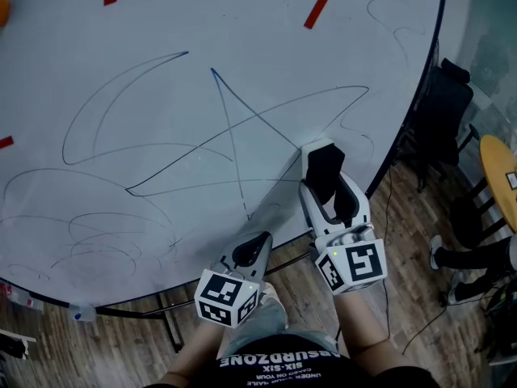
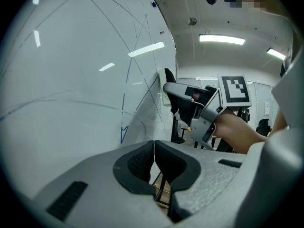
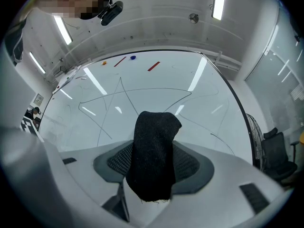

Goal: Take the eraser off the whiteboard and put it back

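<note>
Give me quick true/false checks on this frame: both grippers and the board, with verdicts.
1. The right gripper has the eraser clamped between its fingers. True.
2. The left gripper has its fingers spread wide. False: they are together, with nothing between them.
3. The whiteboard carries blue marker lines. True.
4. The red strips lie right beside the eraser. False: they sit near the board's top edge in the head view, well apart from it.
</note>
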`<state>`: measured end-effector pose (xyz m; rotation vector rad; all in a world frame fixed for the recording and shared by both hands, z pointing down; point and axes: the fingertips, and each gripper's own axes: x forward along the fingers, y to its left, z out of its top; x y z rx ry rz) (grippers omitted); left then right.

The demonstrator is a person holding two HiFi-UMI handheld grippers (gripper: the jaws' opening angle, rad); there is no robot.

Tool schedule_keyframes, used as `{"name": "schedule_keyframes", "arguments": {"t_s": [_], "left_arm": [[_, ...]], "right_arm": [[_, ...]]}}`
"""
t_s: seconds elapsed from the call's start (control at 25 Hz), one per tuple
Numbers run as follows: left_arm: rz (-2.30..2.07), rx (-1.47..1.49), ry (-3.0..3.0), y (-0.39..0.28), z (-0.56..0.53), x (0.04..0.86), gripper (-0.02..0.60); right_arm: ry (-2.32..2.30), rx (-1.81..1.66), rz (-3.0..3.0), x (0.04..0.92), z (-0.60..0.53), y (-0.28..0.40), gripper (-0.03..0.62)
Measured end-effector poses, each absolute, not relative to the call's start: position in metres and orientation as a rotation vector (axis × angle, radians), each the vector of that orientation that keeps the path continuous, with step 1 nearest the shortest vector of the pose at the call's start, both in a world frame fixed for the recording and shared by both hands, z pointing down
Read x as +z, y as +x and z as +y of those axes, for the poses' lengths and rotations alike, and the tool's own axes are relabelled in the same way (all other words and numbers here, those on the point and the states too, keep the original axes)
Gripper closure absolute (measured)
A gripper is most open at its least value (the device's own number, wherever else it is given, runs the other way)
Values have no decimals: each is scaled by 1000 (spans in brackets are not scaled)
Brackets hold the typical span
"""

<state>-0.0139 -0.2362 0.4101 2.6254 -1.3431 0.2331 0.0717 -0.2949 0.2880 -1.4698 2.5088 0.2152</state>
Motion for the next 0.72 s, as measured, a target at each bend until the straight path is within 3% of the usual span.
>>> {"name": "schedule_keyframes", "arguments": {"t_s": [0.72], "left_arm": [[-1359,239,2616,-20,-237,412,571]], "right_arm": [[-1508,253,2503,294,-304,68,362]]}}
